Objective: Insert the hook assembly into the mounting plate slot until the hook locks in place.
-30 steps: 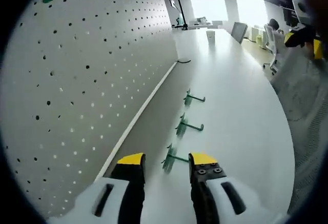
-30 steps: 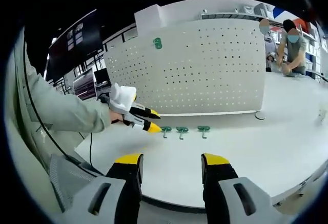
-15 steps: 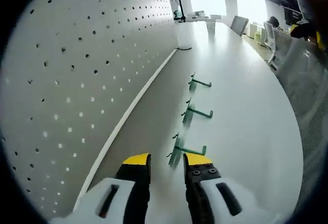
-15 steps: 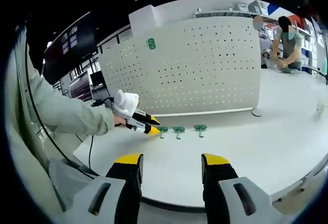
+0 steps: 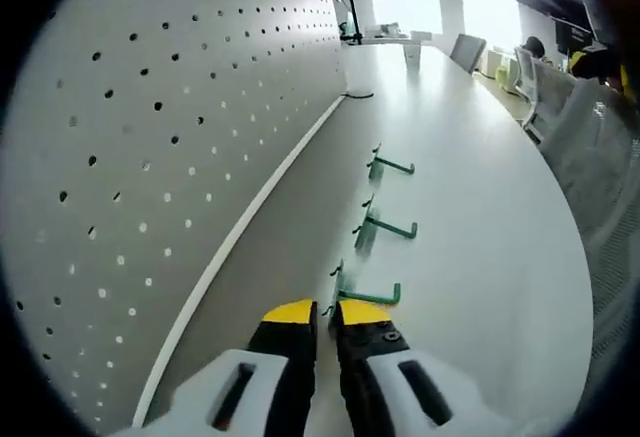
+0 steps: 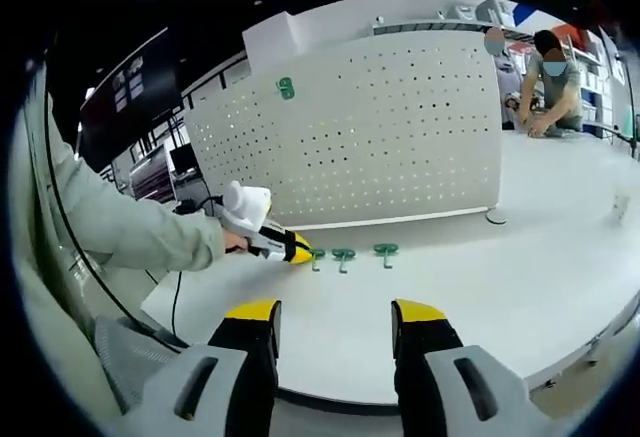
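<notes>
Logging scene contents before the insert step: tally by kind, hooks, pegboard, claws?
Green hooks on the table: 3, nearest, middle, far
Green hook already on the pegboard: 1
White pegboard: 1
Claws: 2, left claw, right claw
Total: 7

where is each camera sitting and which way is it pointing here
Left gripper view: rides the left gripper, low over the white table, looking along the pegboard at three green hooks; its jaws are nearly closed at the nearest hook.
Right gripper view: rides the right gripper, held back off the table edge, facing the pegboard front; the person's sleeve and the left gripper show.
Shared: pegboard, table, hooks, left gripper.
</notes>
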Action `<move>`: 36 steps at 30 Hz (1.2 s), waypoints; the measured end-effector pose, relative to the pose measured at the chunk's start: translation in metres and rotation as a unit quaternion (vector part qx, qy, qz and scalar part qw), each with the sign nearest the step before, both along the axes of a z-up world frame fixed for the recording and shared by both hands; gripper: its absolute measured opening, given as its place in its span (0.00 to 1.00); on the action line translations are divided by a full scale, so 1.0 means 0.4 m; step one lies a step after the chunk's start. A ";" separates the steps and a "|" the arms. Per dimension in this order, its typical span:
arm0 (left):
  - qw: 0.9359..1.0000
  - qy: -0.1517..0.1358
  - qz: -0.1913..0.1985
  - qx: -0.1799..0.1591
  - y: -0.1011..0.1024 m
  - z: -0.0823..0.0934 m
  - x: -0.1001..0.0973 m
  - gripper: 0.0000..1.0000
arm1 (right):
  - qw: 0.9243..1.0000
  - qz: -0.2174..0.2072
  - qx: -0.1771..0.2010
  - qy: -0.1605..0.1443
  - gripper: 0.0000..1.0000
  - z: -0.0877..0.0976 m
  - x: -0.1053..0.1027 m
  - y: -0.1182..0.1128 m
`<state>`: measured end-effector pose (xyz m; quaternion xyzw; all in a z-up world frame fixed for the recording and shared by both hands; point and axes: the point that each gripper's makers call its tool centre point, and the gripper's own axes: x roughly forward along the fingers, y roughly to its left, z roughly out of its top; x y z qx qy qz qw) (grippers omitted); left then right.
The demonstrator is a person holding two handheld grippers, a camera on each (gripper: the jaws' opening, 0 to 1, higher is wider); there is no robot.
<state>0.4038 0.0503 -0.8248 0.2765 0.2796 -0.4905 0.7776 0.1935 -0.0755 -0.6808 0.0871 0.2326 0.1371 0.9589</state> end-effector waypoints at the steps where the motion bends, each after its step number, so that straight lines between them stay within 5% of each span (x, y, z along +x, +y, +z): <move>1: 1.000 0.001 0.004 0.000 0.001 0.002 0.000 0.05 | 1.000 -0.001 0.000 0.000 0.42 0.000 0.000 -0.001; 20: 0.998 0.005 0.050 -0.025 0.037 0.045 -0.020 0.04 | 1.000 0.007 -0.012 -0.015 0.42 0.011 -0.003 0.008; 36: 0.993 -0.031 0.089 -0.065 0.096 0.180 -0.096 0.04 | 0.999 0.035 -0.012 -0.027 0.41 0.024 -0.004 0.024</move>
